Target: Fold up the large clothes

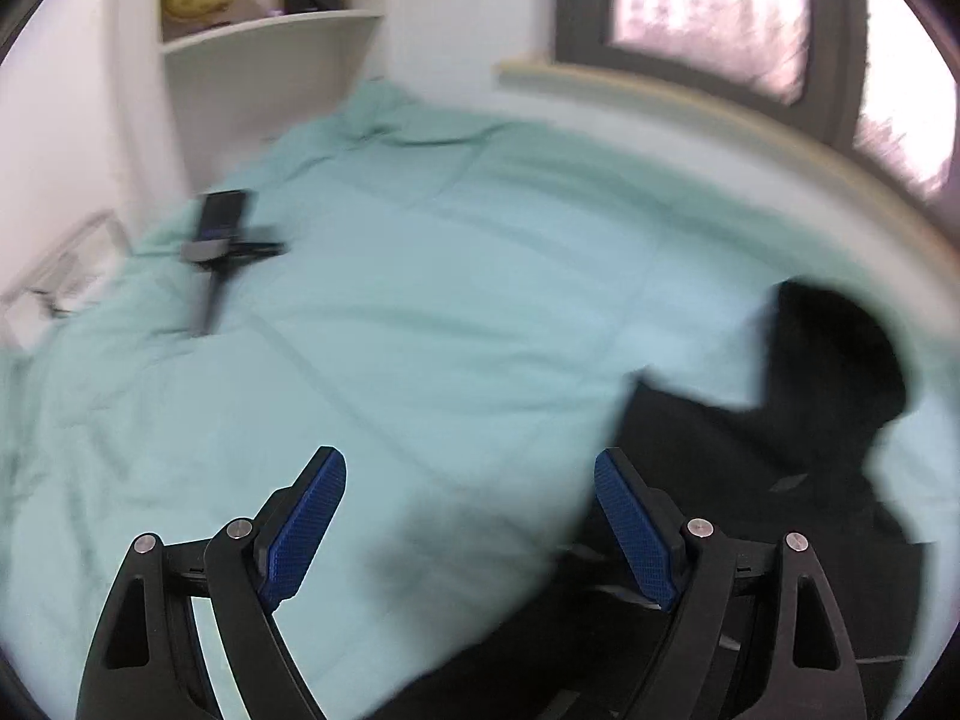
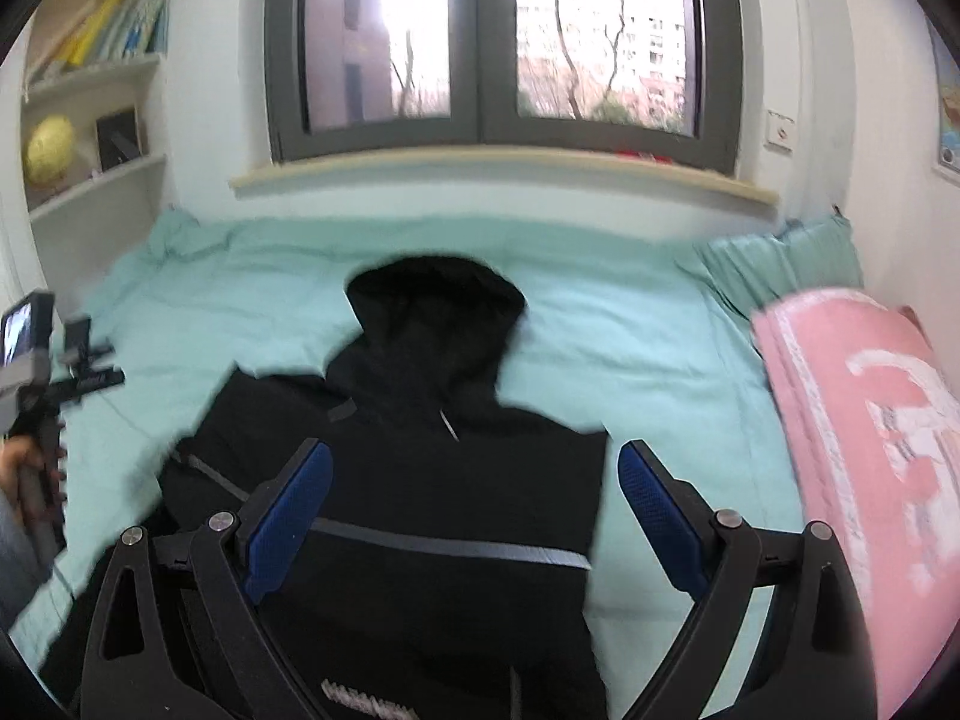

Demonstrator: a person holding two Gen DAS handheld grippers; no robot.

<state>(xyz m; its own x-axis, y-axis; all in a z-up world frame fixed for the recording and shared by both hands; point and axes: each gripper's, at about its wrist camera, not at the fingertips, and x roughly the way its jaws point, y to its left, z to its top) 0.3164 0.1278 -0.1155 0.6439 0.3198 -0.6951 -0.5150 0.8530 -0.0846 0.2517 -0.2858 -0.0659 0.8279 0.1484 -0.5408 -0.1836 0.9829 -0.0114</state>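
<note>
While both jaws stand apart and empty, left gripper (image 1: 471, 519) and right gripper (image 2: 474, 519) hover over the black hoodie (image 2: 432, 450), flat on the bed (image 2: 630, 324) below the window (image 2: 480, 42). Risk: pinching sheet with the cloth, dragging folds askew.

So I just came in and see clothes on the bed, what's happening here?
A person with a gripper in each hand is folding a black hooded jacket spread on the bed's green sheet, hood toward the window. The sleeves look already folded in. Right now nothing is held: the left gripper and the right gripper both stand open above the bed. A folded pink blanket lies at the side.
</note>
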